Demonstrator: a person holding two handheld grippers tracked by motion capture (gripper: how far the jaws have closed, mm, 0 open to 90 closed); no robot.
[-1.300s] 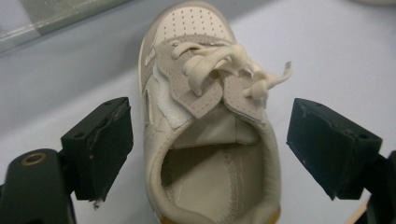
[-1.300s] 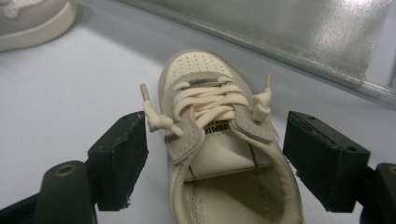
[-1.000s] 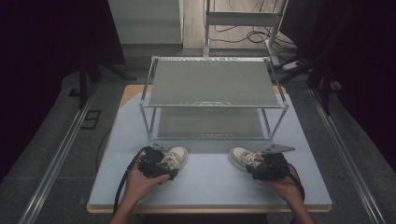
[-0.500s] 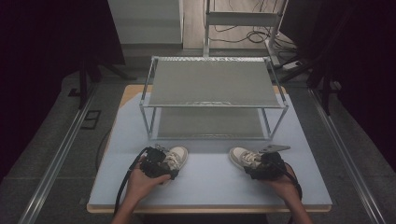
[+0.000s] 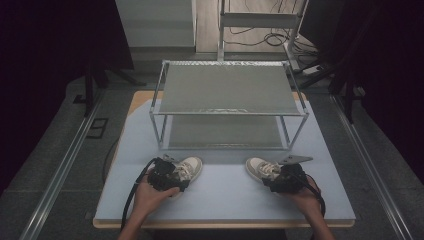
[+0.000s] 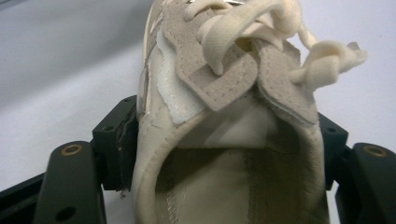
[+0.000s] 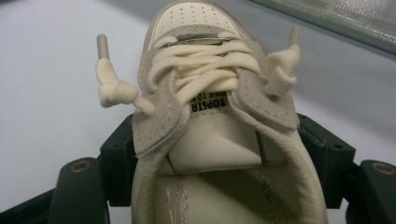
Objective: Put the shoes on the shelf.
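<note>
Each hand-held gripper (image 5: 172, 176) (image 5: 281, 179), held low, straddles a sneaker (image 5: 189, 167) (image 5: 260, 168).

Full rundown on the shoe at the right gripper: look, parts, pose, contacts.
The right shoe is a cream low-top sneaker with beige suede-like overlays, a perforated toe, thick cream laces with knotted ends and a tongue label. It sits upright on the pale blue table, toe toward the metal rack. The right gripper straddles its heel collar; its black jaws, which have just been closing, sit against both sides of the collar, though a firm squeeze cannot be confirmed.
</note>
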